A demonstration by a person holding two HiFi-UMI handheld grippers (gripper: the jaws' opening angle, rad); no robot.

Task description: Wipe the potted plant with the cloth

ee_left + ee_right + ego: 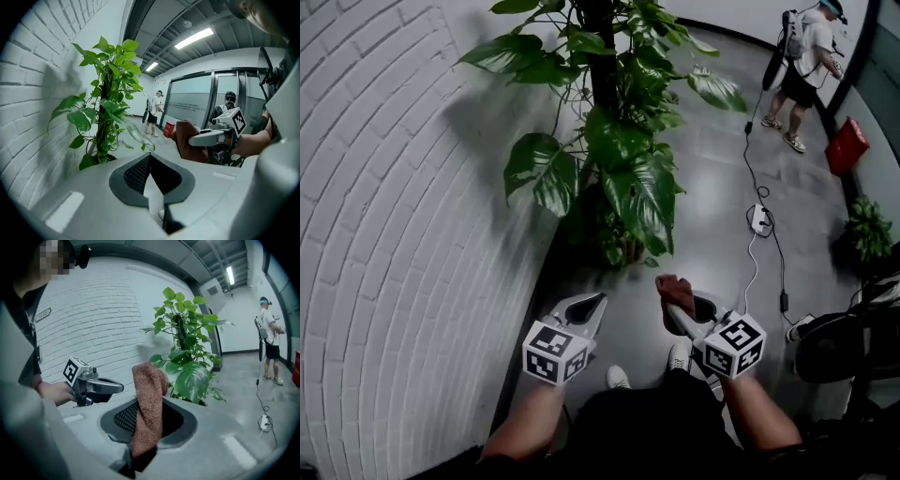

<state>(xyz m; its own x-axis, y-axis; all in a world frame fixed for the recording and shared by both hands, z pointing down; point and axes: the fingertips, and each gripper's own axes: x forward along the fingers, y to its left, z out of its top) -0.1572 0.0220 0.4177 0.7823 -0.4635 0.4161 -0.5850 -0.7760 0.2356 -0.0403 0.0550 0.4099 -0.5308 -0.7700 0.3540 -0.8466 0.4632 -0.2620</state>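
Brickwork [394,206], white, backs the potted plant [623,169], which stands ahead of both grippers and apart from them. The left gripper [598,302] has its jaws together on nothing. The right gripper [680,319] pinches a brown terry cloth [147,399]. This looks like the approach, with wiping not yet begun. Next, the cloth must reach a broad leaf [642,202], which probably needs light pressure because it will bend.

My left tongs [594,302] and right tongs [673,307] are pale grey. Each one carries a cube [553,353] with black-and-white square markers.
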